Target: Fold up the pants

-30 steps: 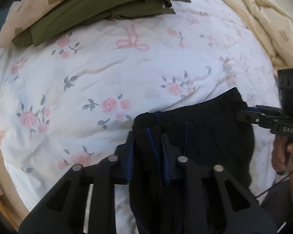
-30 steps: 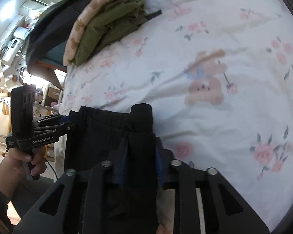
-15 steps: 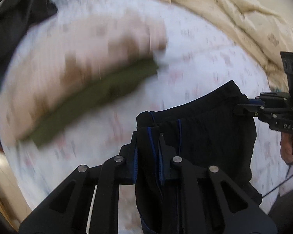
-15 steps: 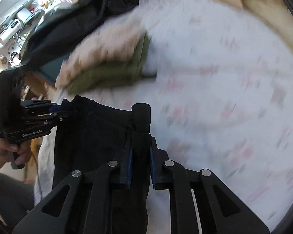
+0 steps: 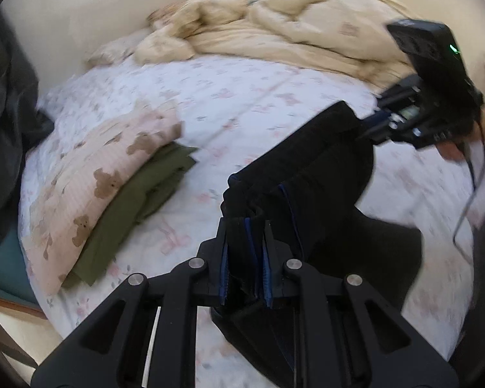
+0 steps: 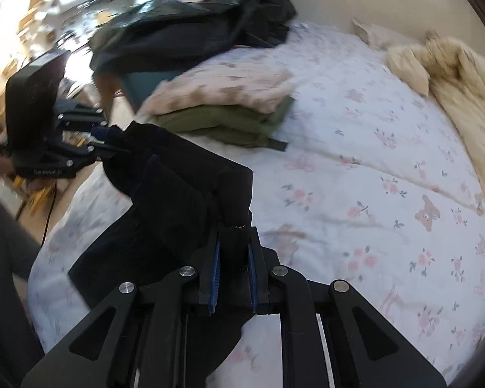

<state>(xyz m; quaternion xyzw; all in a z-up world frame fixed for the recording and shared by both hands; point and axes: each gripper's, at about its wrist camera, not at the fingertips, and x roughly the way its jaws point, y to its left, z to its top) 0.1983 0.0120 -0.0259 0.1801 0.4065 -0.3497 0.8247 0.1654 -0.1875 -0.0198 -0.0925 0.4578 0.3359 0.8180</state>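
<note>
The black pants [image 5: 310, 174] hang between my two grippers above the bed, with the legs trailing down onto the sheet. My left gripper [image 5: 245, 226] is shut on one end of the waistband. My right gripper [image 6: 232, 226] is shut on the other end of the pants [image 6: 181, 194]. Each gripper also shows in the other's view: the right gripper [image 5: 371, 126] at the upper right, the left gripper [image 6: 110, 139] at the left. The fabric is stretched in a band from one to the other.
The bed has a white floral sheet [image 5: 242, 97]. A folded stack of a pink bear-print cloth [image 5: 97, 174] on an olive garment [image 5: 135, 207] lies at the left. A cream duvet [image 5: 291, 29] is bunched at the far side. Dark clothing [image 6: 194, 13] hangs beyond the bed.
Both grippers have lifted and tilted up with the pants, so the views now reach the far wall and duvet. The pants have risen off the sheet and hang stretched.
</note>
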